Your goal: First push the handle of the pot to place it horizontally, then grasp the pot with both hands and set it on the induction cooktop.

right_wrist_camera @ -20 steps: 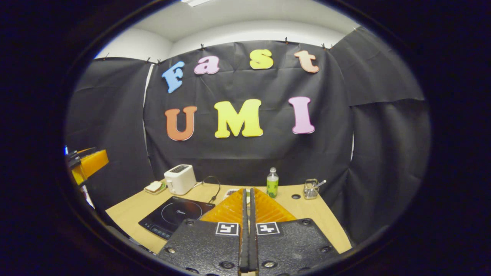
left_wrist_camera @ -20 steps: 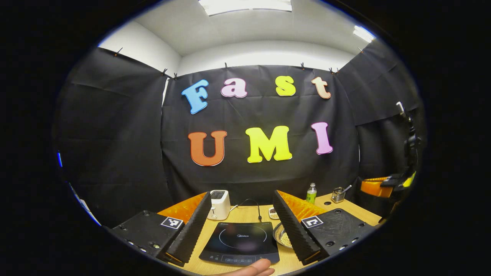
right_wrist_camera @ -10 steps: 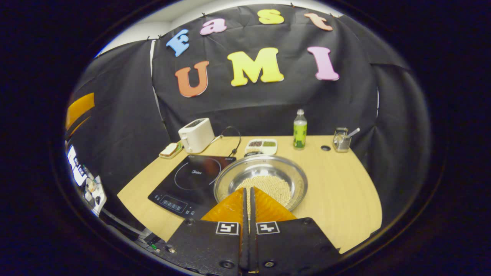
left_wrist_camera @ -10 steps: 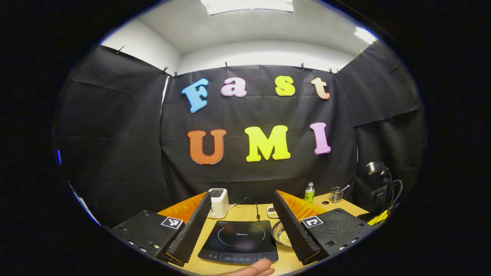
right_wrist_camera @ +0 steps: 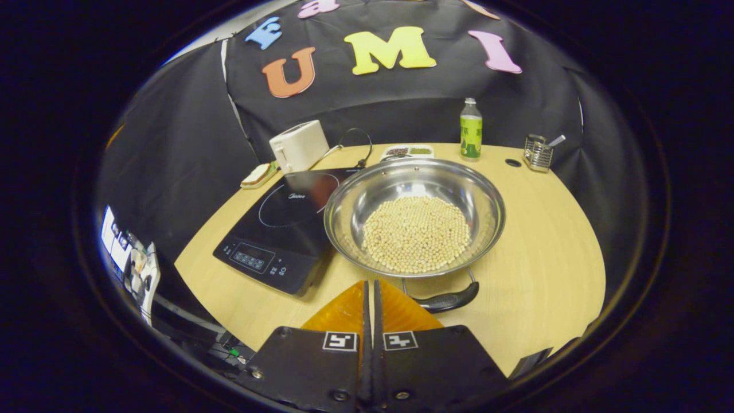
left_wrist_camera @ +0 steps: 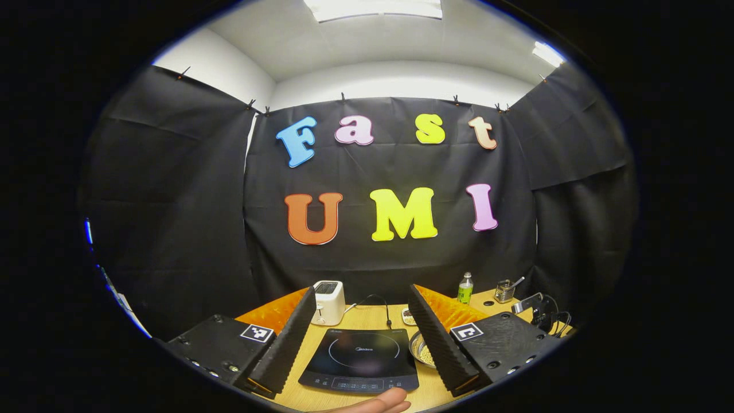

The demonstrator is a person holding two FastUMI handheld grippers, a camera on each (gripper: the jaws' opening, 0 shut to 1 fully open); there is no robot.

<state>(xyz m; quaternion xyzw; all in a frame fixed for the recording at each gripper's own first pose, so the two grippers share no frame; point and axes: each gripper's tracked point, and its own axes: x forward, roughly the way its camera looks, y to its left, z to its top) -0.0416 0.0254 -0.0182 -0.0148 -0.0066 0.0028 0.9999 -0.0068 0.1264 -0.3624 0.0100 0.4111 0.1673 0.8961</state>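
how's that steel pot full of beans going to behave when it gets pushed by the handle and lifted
The pot looks rigid polished metal, so it will probably slide or turn on the smooth table. The loose beans likely add weight and shift if tilted. The near handle seems hinged, so it may swing.

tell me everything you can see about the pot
The pot is a wide, shallow, shiny metal pan, upright on the wooden table. A layer of pale round beans covers its bottom. A dark handle on wire brackets sits at its near rim. Its left edge seems to overlap the black induction cooktop. The shut right gripper is near it, touching nothing.
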